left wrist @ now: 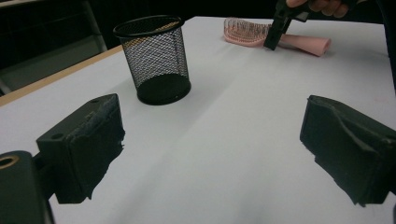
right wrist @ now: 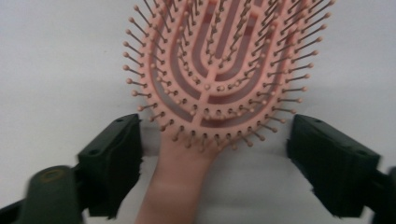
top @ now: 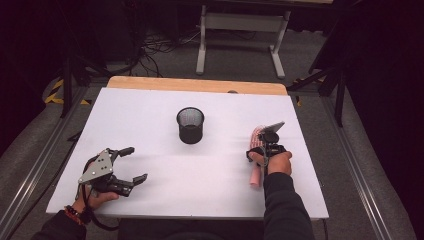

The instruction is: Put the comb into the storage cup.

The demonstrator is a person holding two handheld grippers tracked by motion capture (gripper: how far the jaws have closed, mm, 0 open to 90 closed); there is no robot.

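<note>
The pink brush lies bristles-up on the right of the white table, and my right gripper hangs over its neck, jaws wide on either side, gripping nothing. My left gripper rests wide open and empty near the front left, the mesh cup standing mid-table.

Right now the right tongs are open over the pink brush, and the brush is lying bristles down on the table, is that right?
Not quite. The right tongs are open over the pink brush, their jaws standing either side of where handle meets head, but the brush lies bristles up on the table, not down. The right gripper view shows the ball-tipped bristles pointing towards the camera.
</note>
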